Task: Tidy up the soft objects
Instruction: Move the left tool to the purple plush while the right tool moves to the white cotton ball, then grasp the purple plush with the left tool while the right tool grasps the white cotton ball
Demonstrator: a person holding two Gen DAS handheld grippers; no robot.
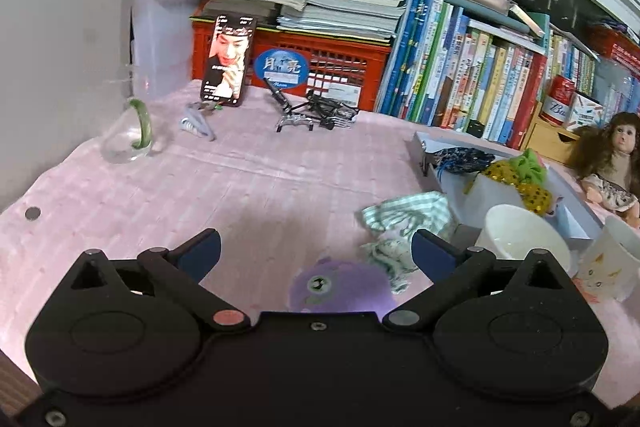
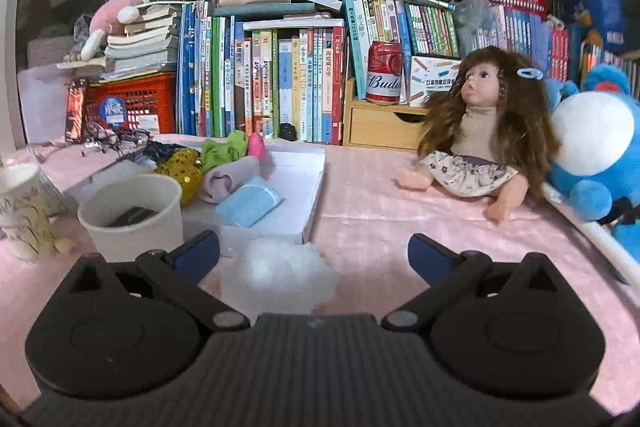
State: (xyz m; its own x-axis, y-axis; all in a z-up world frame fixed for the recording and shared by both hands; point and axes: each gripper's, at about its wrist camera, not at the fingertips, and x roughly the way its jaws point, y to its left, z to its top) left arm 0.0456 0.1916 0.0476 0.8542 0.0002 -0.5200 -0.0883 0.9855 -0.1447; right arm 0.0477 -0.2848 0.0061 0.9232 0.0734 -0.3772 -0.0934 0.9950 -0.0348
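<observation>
Round purple plush toy with a green eye patch (image 1: 340,287): lies on the pink cloth-covered bench (image 1: 240,187), near its front edge, between the wide-spread fingers of the left claw (image 1: 316,251), untouched by either pad. Crumpled green-and-white striped cloth (image 1: 404,223): just beyond the purple plush, beside the right-hand finger. Loose white tuft of fluffy stuffing (image 2: 280,273): on the bench near the front edge, between the wide-spread fingers of the right claw (image 2: 314,251), nearer its left finger, no pad pressing it. Shallow white cardboard tray (image 2: 312,195): directly behind the tuft, holding a folded light-blue cloth (image 2: 250,207), a rolled lilac cloth (image 2: 228,181), a lime-green fabric piece (image 2: 224,149), a pink item (image 2: 258,145) and a gold sequinned pouch (image 2: 182,163). Plain white paper cup (image 2: 132,215): at the tray's front left corner; a printed white mug (image 2: 22,211) further left. Brown-haired doll in a floral skirt (image 2: 480,131): seated toward the bench's right edge, touching a blue-and-white plush animal (image 2: 596,147). Row of upright books (image 2: 280,83): along the back edge.
</observation>
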